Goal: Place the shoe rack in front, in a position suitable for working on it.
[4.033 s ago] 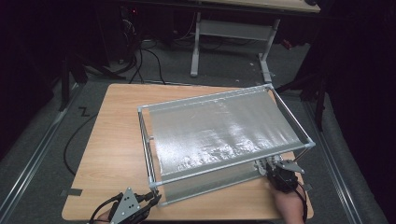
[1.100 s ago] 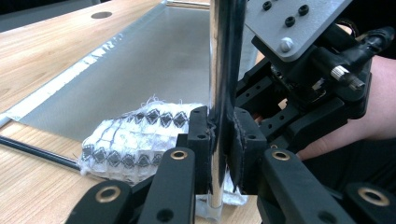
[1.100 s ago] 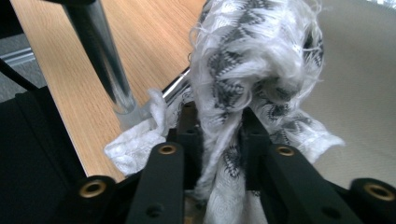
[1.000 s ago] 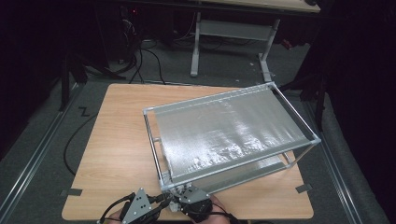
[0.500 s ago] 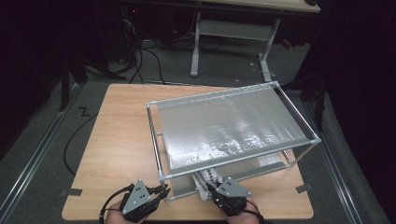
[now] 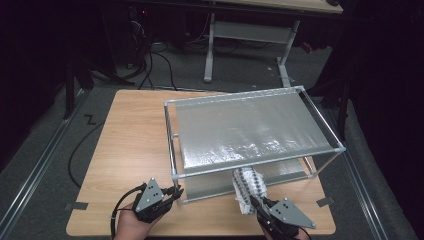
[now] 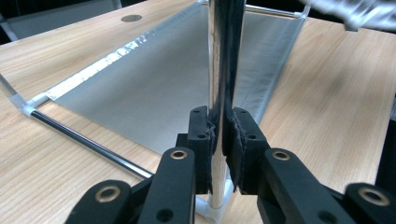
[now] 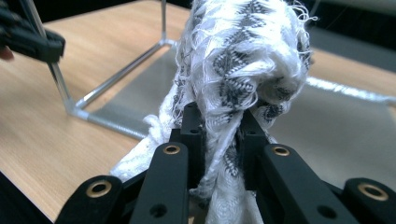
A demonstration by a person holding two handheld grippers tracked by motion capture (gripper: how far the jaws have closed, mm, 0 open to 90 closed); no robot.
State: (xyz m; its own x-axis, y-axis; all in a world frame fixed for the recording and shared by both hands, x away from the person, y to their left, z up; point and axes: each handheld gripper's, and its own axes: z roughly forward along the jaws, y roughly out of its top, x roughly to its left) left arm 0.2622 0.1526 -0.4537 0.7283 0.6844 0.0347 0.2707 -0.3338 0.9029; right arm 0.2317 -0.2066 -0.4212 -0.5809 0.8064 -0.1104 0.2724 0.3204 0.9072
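A metal-tube rack (image 6: 172, 145) with two silver fabric shelves stands on the wooden table (image 6: 130, 135). My left gripper (image 6: 176, 191) is shut on the rack's front left upright post (image 7: 224, 56), just above its foot. My right gripper (image 6: 252, 200) is shut on a bunched white cloth with a black pattern (image 6: 247, 187) and holds it up off the table, in front of the rack's lower shelf (image 6: 280, 172). In the right gripper view the cloth (image 8: 243, 60) bulges above the jaws and hangs below them.
Bare table (image 6: 135, 150) lies left of the rack, with a narrow strip along the front. Cables (image 6: 82, 150) trail over the table's left edge. A grey table frame (image 6: 250, 30) stands beyond the far edge. The other gripper (image 8: 28, 39) shows on the post (image 8: 58, 79).
My right gripper has carried the cloth rightward along the rack's front and lifted it. The left gripper has shifted a little with the post, and the rack has swung slightly.
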